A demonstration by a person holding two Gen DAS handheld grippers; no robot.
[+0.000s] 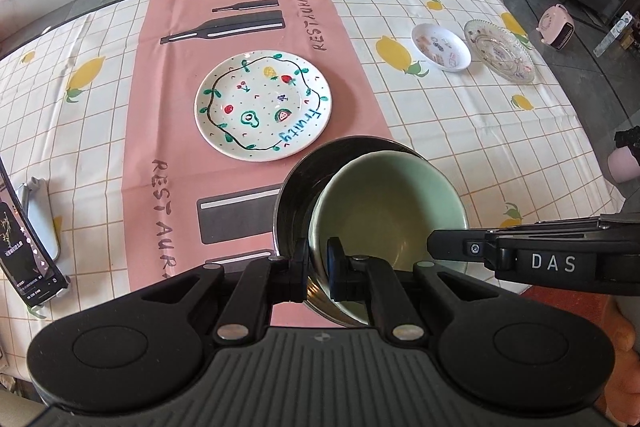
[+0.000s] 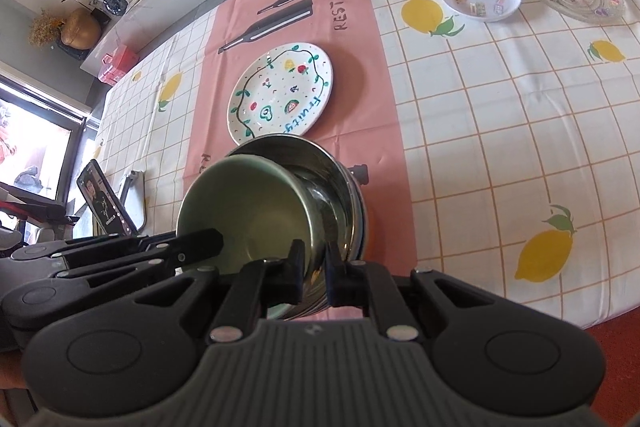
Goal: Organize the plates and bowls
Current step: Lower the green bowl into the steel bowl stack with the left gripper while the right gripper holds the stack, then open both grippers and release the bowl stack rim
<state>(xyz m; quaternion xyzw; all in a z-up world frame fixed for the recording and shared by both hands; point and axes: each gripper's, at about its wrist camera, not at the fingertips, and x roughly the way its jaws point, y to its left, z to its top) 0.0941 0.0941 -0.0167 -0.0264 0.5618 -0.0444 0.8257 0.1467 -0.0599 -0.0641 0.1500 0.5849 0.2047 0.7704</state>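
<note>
I have both claws on the bowls. My left claw (image 1: 318, 267) is clenched on the near rim of the green bowl (image 1: 384, 211), one finger inside it and the other in the gap between it and the steel bowl (image 1: 296, 195) around it. My right claw (image 2: 314, 275) is clamped on the steel bowl's rim on the side facing it, with the green bowl just to its left. The green bowl sits tilted inside the steel one, leaning toward my left claw rather than seated flat.

So the step in hand, as I judge it, is nesting the bowls — the stack hangs low over the pink cloth (image 1: 160, 131), right in front of both claws, and I cannot tell whether its base already touches.

Just beyond the bowls lies the painted plate (image 1: 262, 105); well off to the right and farther away sit the small white dish (image 1: 440, 47) and the glass plate (image 1: 500, 51), side by side.

Next I would ease the green bowl level so it settles fully into the steel one, set the pair down gently, and only then let go — letting go early could rock or clatter it.
</note>
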